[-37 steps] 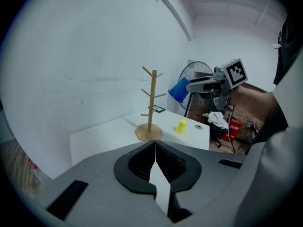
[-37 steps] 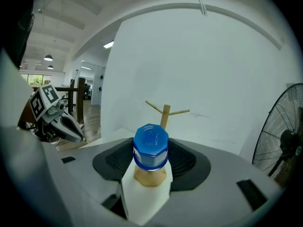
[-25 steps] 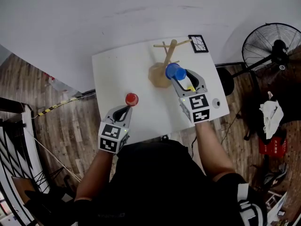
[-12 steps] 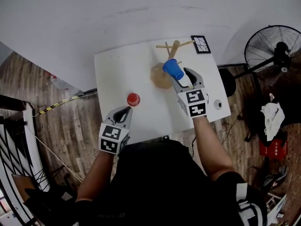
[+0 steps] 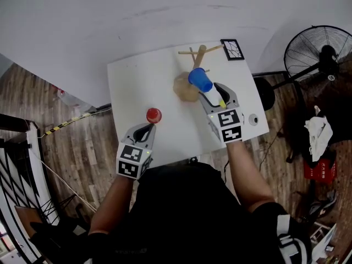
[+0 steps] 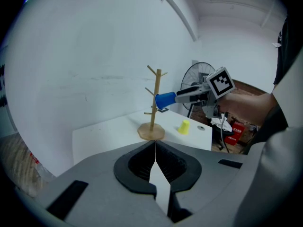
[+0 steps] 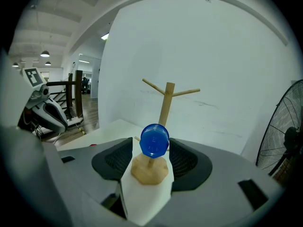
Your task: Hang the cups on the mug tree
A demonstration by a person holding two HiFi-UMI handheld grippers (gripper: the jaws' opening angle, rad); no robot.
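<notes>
My right gripper [image 5: 210, 94] grips the blue cup [image 5: 199, 80], tipped sideways just beside the wooden mug tree [image 5: 201, 52]. My left gripper [image 5: 147, 128] is squeezed closed on nothing, near the red cup [image 5: 154, 115].

In the head view, the right tool [image 5: 209, 91] hides nearly all of the yellow cup [image 5: 221, 102].

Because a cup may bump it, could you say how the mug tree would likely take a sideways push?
The mug tree looks stiff, probably light. Its tall pole over a small base suggests a high push may tip it; lower, it might slide.
</notes>
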